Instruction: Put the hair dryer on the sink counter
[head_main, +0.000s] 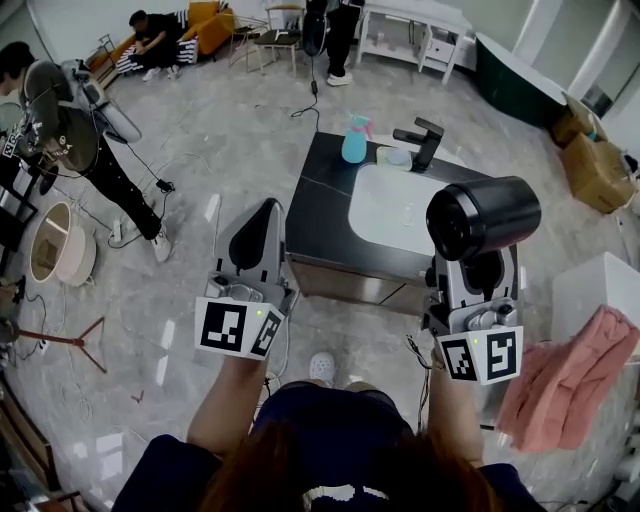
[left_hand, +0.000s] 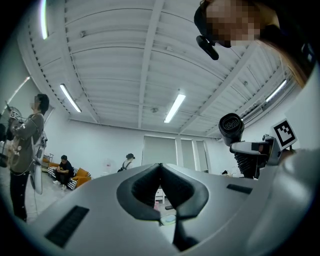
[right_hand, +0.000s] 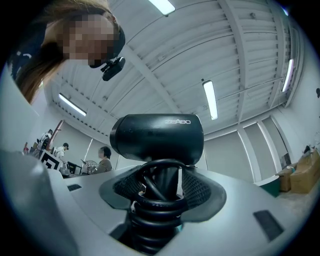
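Note:
A black hair dryer (head_main: 482, 214) (right_hand: 159, 138) stands upright in my right gripper (head_main: 487, 268) (right_hand: 161, 186), whose jaws are shut on its handle with the coiled cord wound round it. Its barrel points left in the head view, above the right end of the sink counter. The dark sink counter (head_main: 318, 190) holds a white basin (head_main: 392, 212) and a black faucet (head_main: 424, 141). My left gripper (head_main: 258, 238) (left_hand: 160, 187) is raised left of the counter, shut and holding nothing. The left gripper view also catches the hair dryer (left_hand: 232, 127) to its right.
A teal spray bottle (head_main: 355, 138) and a pale soap dish (head_main: 397, 156) stand at the counter's back. A pink towel (head_main: 570, 380) lies on a white unit at the right. A person (head_main: 60, 130) stands at the left; others sit or stand farther back. Cardboard boxes (head_main: 592, 160) stand at far right.

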